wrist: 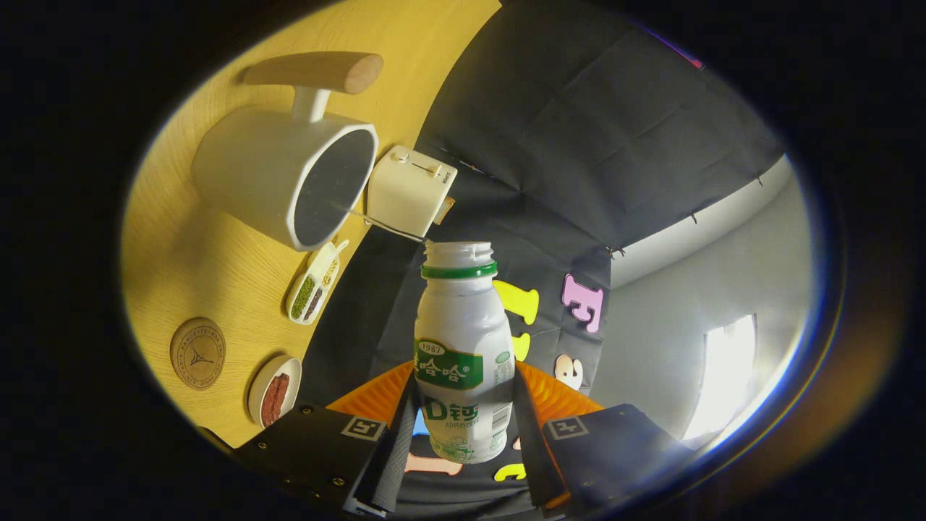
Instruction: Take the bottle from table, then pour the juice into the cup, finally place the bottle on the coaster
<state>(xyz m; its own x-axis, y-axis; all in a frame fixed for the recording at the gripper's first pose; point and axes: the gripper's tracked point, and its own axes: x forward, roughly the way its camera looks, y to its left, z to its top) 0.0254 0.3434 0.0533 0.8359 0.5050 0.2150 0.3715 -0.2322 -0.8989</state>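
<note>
White plastic forms the bottle (463, 354), a small drink bottle with a green band at its neck and a green label. Its cap is off and the threaded mouth is bare. The bottle sits between the two fingers of the gripper (463, 427), which press on its lower body from both sides, so the tongs are pinching the bottle. It is lifted clear of the table, and the whole scene appears rolled sideways, which suggests the bottle is being tipped.

Beyond the bottle's mouth and off to one side stands the cup (289, 177), a white mug with a rounded wooden handle, its dark opening facing the bottle. The mouth is near the cup's rim but not over it. No juice is visible in the air, and whether any lies in the cup is hard to judge.

On the yellow wooden table (195, 268) a round cork coaster (197, 353) lies bare, well apart from the cup. Nearby are a small dish (275, 391) holding something red-brown, a narrow divided tray (312, 284) of grains, and a cream toaster (409, 189).

Taking the bottle looks done; pouring seems to be beginning or about to; the coaster step remains.
</note>
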